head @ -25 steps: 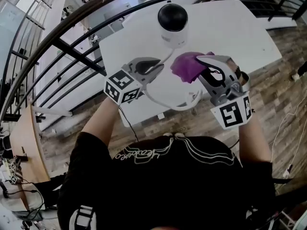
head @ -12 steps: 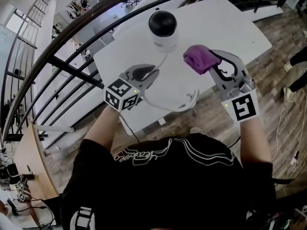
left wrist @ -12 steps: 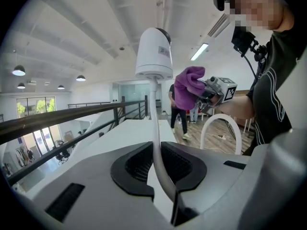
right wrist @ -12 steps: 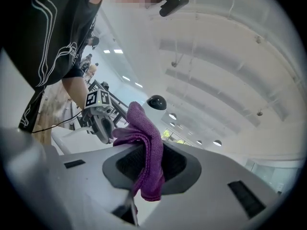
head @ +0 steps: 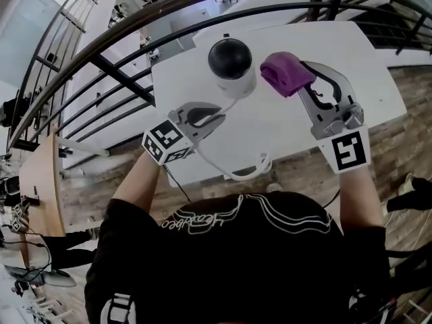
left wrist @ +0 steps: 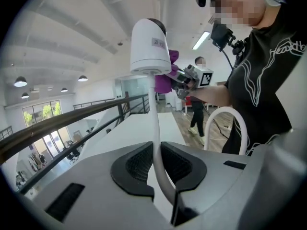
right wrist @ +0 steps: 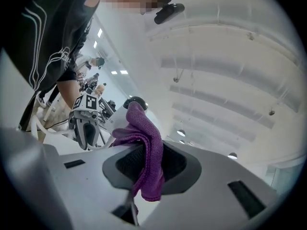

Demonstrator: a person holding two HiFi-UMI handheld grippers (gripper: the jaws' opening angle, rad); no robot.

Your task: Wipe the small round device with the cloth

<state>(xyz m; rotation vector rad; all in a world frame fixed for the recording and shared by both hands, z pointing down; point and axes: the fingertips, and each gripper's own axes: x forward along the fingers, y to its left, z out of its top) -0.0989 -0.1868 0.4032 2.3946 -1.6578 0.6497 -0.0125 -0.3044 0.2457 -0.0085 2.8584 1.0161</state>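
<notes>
Device (head: 231,65) sits up over the white bench (head: 351,52) on its white cable (head: 233,175). The left hand-held gripper (head: 217,111) points forward at the device and is clenched on the cable. The right hand-held gripper (head: 305,69) reaches in, grasping a purple cloth (head: 286,73) just beside the device. The label on the device is too small to read. Its body is white, with a glossy black dome.

The person wears a black short-sleeved T-shirt (head: 236,268) with a looping white line print (head: 223,218) across the chest. Beyond the T-shirt's sleeves, the left gripper (head: 214,111) and right gripper (head: 305,73) are grey moulded shells with black ribbed pads (left wrist: 139,164); each carries a cube (head: 165,142) faced with black-and-white square markers.
</notes>
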